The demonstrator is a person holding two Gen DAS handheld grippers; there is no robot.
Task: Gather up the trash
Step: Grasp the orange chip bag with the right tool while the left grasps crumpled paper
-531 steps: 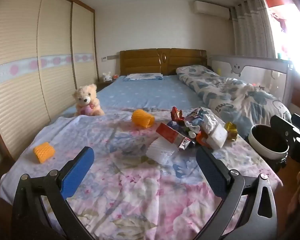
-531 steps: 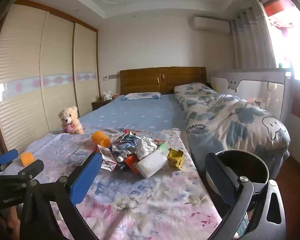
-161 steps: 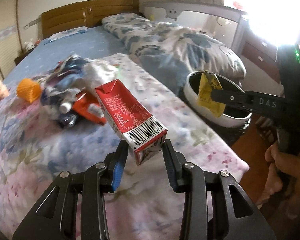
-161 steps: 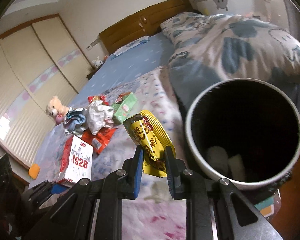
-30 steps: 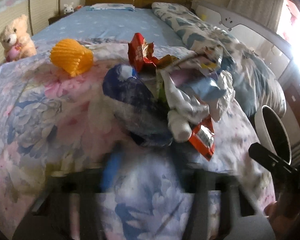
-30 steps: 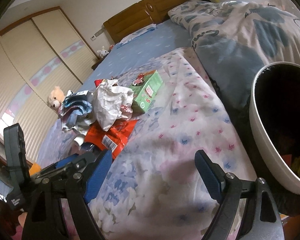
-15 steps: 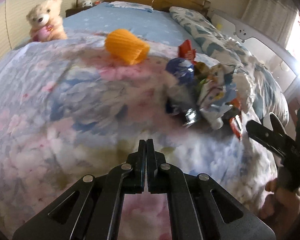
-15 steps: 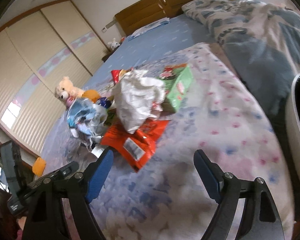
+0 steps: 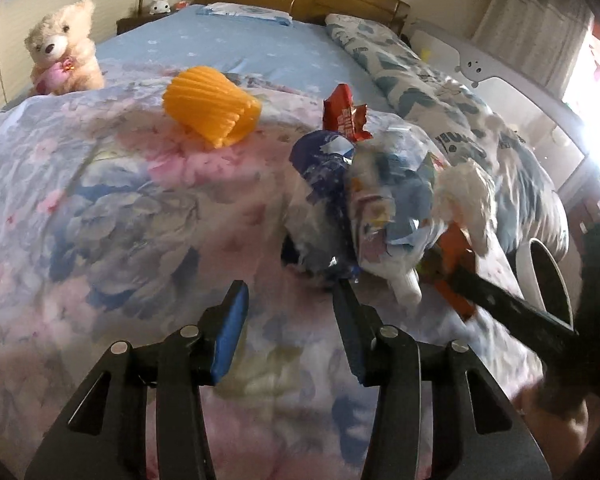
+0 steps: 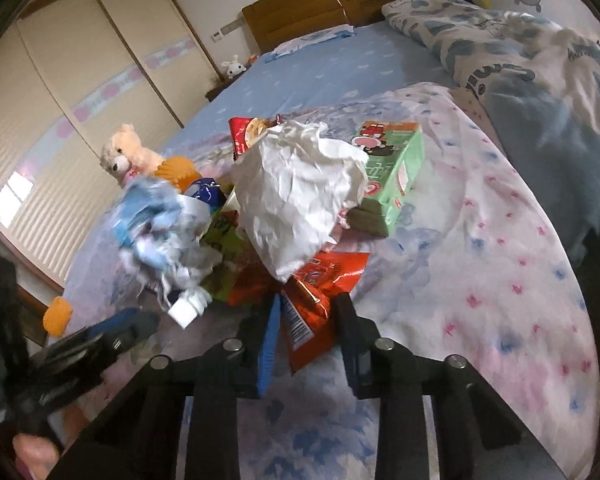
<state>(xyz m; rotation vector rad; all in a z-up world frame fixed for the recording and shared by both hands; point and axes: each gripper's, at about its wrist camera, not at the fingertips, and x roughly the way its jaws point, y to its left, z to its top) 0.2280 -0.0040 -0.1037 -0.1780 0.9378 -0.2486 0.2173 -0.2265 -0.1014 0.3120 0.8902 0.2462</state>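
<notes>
Orange snack wrapper [image 10: 320, 296], near edge of trash pile [image 10: 276, 208] on bed [image 10: 500, 280], sits between my right gripper [image 10: 306, 336] jaws, part-closed, not clamped. Left gripper [image 9: 292, 320] open, empty. Risk: thin foil slips; crumpled paper [image 10: 296, 196] tumbles.

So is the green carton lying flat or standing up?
Lying flat: the green carton rests on its broad side on the bedspread, printed face up.
</notes>
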